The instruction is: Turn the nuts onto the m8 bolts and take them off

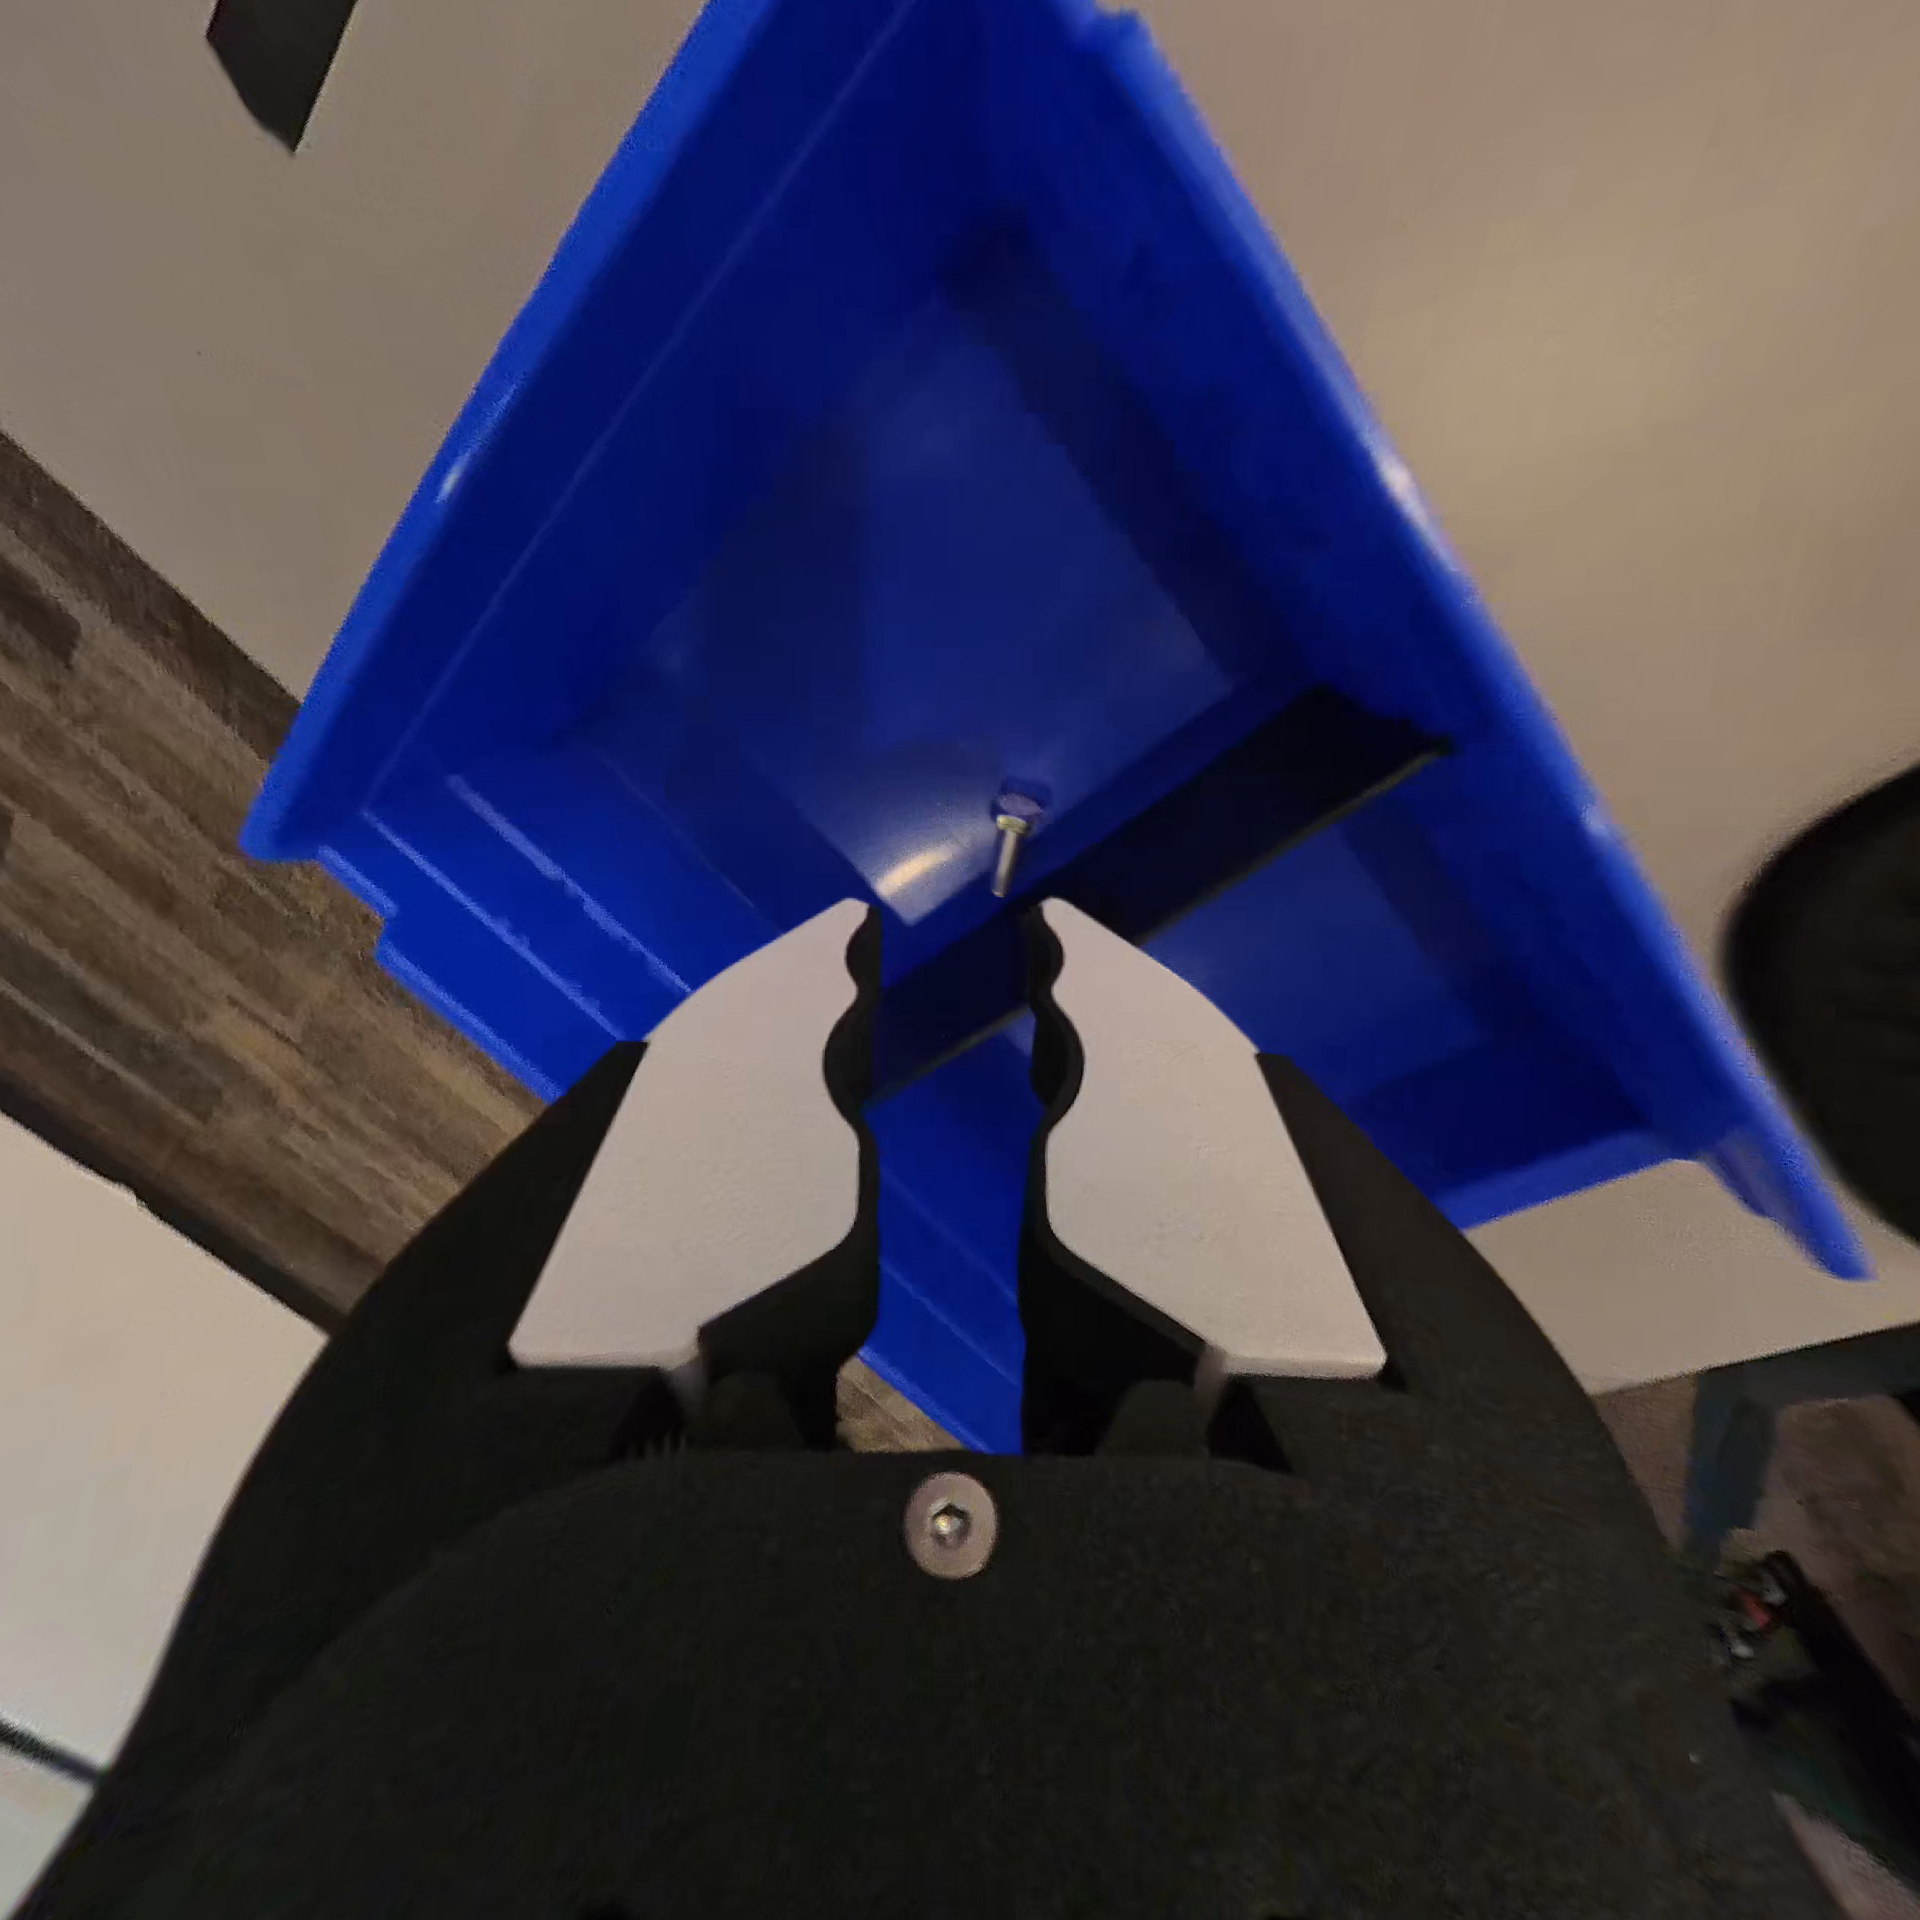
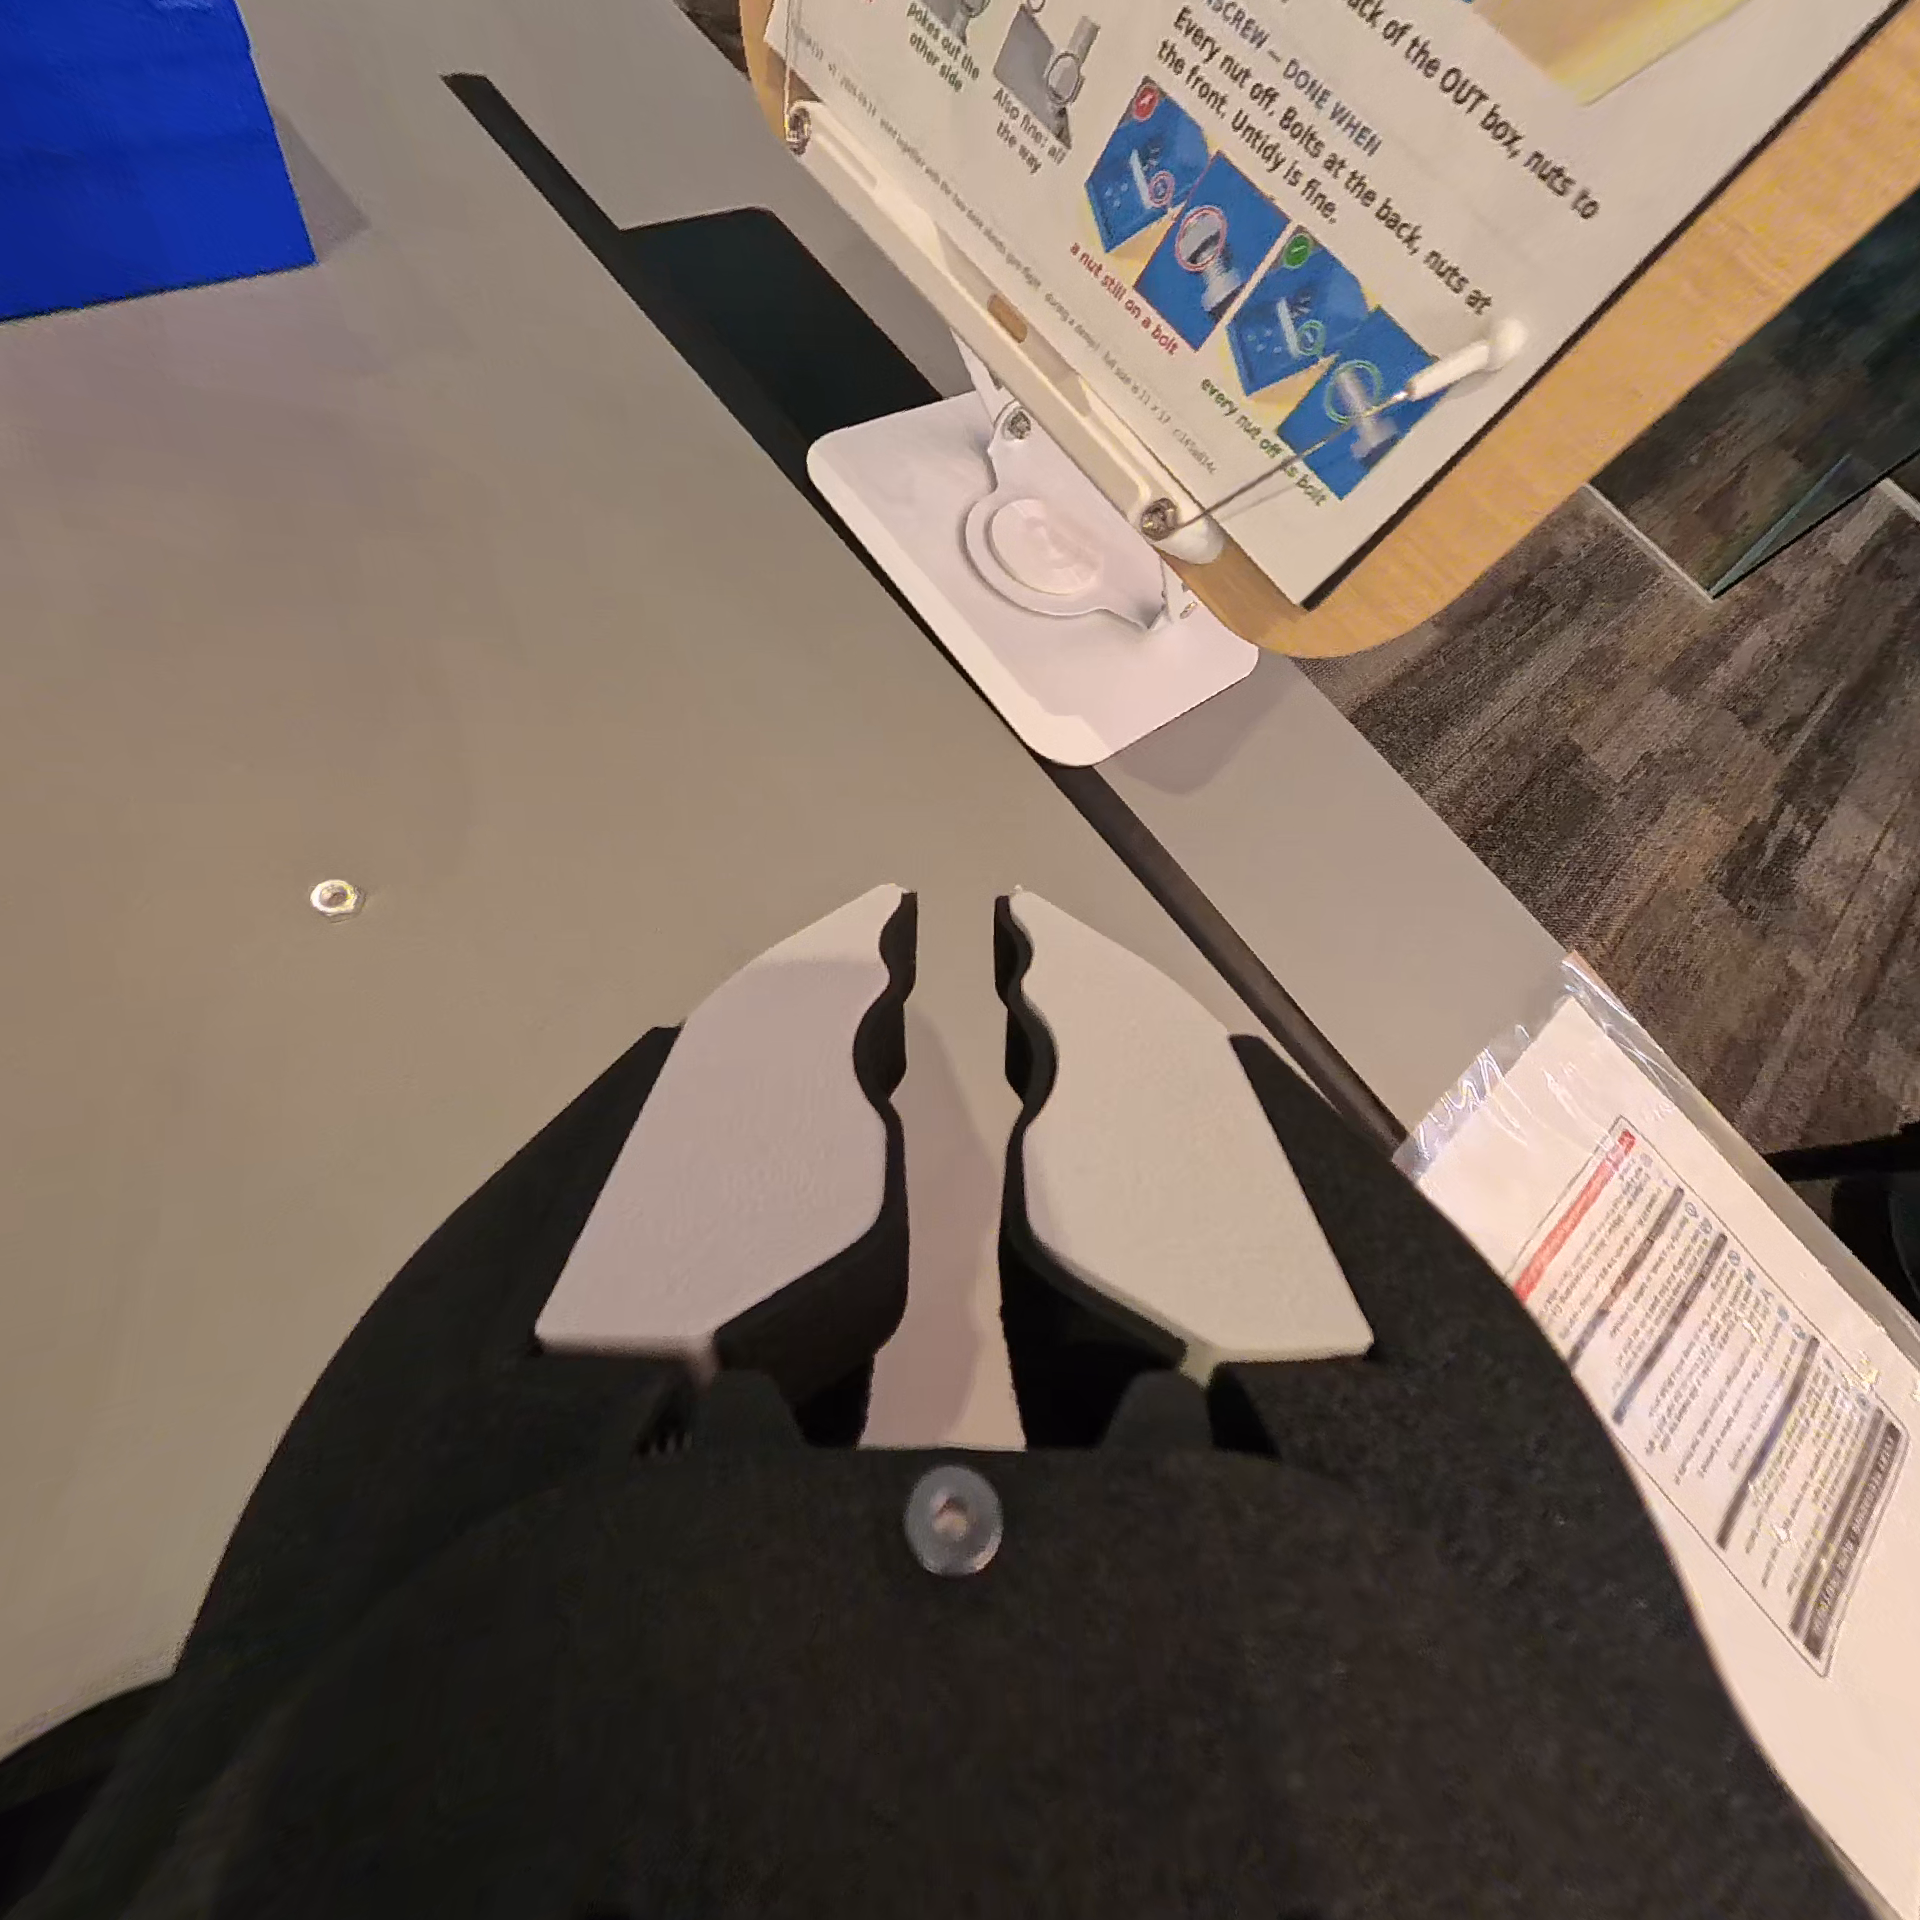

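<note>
A blue bin (image 1: 1226, 343) with a black divider (image 1: 1226, 800) lies on the grey table in the left wrist view. One silver bolt (image 1: 1006, 847) lies inside it, close to the divider. My left gripper (image 1: 953, 914) hovers over the bin's near side, just short of the bolt, open and empty. In the right wrist view a single silver nut (image 2: 338, 899) lies flat on the grey table (image 2: 416, 571), to the left of my right gripper (image 2: 956, 899). That gripper is open by a narrow gap and empty. A corner of the blue bin (image 2: 135, 156) shows at the top left.
A white stand (image 2: 1039, 582) holding an instruction sheet (image 2: 1247, 208) sits at the table's far edge. A plastic-sleeved sheet (image 2: 1683, 1351) lies at the right edge. A dark blurred object (image 1: 1829, 987) is right of the bin. Patterned carpet (image 1: 125, 779) lies beyond the table. My hands' fingertips stand some 55 centimeters from each other. To reach the silver bolt (image 1: 1006, 847) in a straight line is about 11 centimeters for my left fingers, about 60 centimeters for my right.
</note>
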Tool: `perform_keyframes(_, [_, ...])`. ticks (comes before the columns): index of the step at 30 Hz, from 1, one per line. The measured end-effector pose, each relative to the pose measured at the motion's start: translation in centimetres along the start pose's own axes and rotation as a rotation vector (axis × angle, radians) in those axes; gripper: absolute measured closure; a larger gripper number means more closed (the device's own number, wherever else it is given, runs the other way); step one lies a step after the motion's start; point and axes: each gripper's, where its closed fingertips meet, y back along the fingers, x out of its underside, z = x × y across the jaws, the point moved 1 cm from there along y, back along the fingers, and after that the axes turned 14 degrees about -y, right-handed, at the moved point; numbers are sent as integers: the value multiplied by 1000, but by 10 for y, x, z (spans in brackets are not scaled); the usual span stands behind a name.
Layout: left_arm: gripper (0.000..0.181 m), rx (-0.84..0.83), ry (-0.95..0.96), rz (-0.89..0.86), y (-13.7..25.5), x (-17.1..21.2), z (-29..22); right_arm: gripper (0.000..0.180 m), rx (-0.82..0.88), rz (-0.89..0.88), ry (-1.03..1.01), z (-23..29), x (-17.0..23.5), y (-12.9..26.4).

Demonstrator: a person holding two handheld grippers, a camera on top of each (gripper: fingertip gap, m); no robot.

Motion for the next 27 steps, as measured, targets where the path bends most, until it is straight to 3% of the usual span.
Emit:
perform_keyframes(5, [156, 67, -175, -120, -28, -11, 4, 166, -8, 27, 15, 3, 2, -11])
perform_keyframes(12, [156, 147, -334, -66, -56, -7, -6, 166, 36, 104, 8, -8, 17, -24])
perform_keyframes(19, [165, 103, -421, -178, -47, -13, -23, 166, 62, 183, 47, -10, 25, -37])
perform_keyframes(27, [161, 111, -430, -203, -38, -13, -15, 166, 71, 203, 36, -11, 32, -39])
